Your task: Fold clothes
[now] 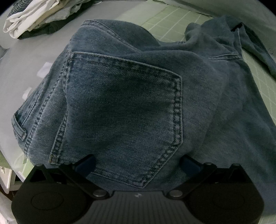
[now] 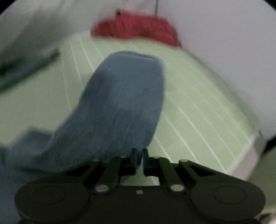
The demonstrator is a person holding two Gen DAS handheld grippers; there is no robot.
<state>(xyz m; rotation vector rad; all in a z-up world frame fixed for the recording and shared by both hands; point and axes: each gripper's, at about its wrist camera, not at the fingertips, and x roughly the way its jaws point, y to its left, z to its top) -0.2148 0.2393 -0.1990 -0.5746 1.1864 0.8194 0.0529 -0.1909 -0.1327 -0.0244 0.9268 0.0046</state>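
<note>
- The jeans (image 1: 124,103) lie bunched on the green gridded mat (image 1: 172,22) of the bench, seat side up, with a back pocket (image 1: 124,120) facing the left wrist camera; the far part is rumpled and twisted, not flat
- The left hand-held gripper (image 1: 138,165) hovers right over the pocket with its fingers spread wide, one on each side of the pocket's tip; nothing is pinched between them
- The right hand-held gripper (image 2: 138,158) is nearly closed, clamping the edge of a denim leg (image 2: 124,96), which runs out ahead of it over the mat; this view is blurred
- Judged from this, the jeans are mid-fold: one leg is being carried, the body is still a loose heap with no neat stacked edges, so smoothing and the final folds look left to do
- A heap of pale clothes (image 1: 31,15) sits at the far left, whether folded or waiting I cannot tell; a red garment (image 2: 136,27) lies at the mat's far edge
</note>
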